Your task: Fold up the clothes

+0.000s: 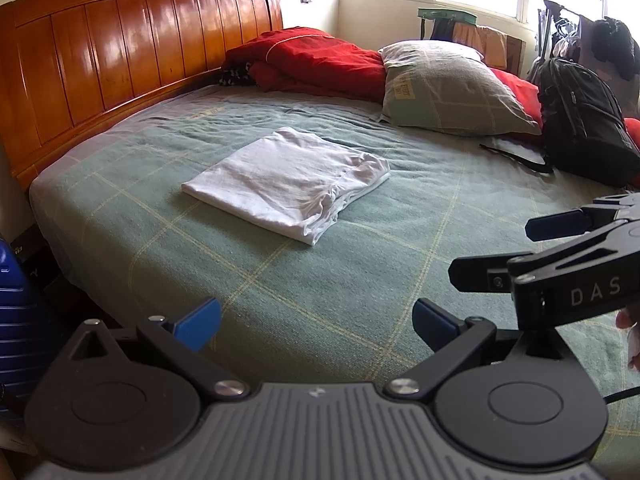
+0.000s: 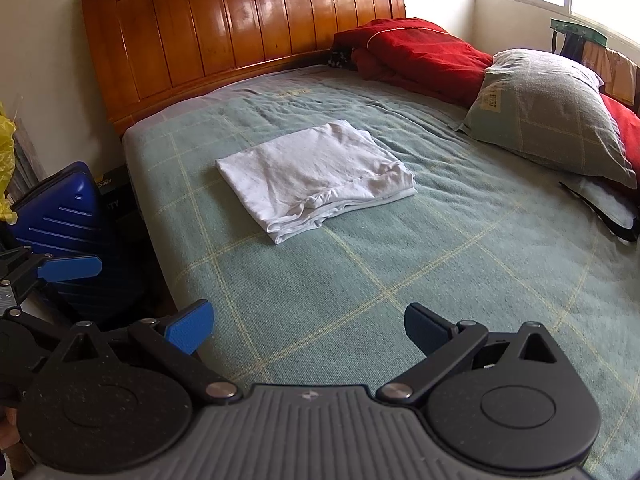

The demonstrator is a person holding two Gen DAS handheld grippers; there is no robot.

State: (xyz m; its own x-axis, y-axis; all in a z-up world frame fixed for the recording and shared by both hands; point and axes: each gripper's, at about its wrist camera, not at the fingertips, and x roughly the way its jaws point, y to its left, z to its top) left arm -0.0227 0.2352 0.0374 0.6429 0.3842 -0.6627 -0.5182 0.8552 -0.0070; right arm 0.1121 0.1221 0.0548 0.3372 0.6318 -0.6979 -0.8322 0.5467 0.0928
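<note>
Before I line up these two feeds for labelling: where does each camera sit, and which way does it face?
Left wrist: on the left gripper, low over the green checked bedspread, facing the folded white garment; its open blue-padded fingers and the right gripper show.
Right wrist: on the right gripper, facing the same way; its open fingers show, the left gripper's blue pad at left.
Shared: garment, glossy wooden headboard, grey-green pillow, red quilt.

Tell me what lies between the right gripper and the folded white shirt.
Nothing: only bare green bedspread separates the right gripper from the shirt, as the right wrist view shows.
</note>
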